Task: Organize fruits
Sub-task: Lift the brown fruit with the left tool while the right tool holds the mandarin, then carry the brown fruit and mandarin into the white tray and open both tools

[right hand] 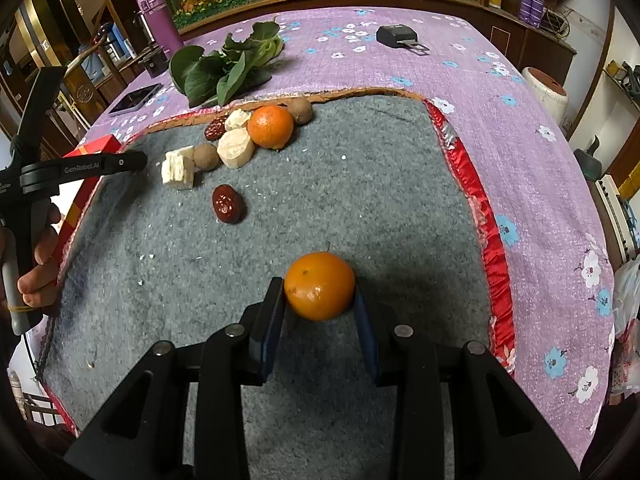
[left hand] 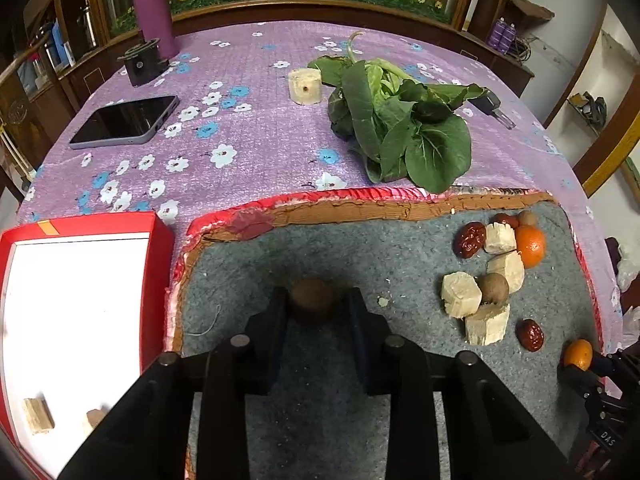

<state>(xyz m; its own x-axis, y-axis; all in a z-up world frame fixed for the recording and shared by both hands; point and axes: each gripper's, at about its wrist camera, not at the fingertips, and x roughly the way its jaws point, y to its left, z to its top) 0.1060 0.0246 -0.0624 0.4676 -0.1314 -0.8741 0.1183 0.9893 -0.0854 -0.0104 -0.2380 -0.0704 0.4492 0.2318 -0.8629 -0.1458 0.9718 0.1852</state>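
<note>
Left gripper (left hand: 313, 300) points steeply down at lower centre of its own view, black fingers (left hand: 267, 332) closed in on a brown fruit (left hand: 312, 295), pads against its sides. In the right wrist view its handle sits at the far left edge, a bare hand (right hand: 38, 268) wrapped around the grip. Right gripper (right hand: 319, 300) also tilts steeply down at lower centre of its frame, blue-padded fingers (right hand: 272, 320) clamped on an orange (right hand: 320, 285), one pad on each flank.
</note>
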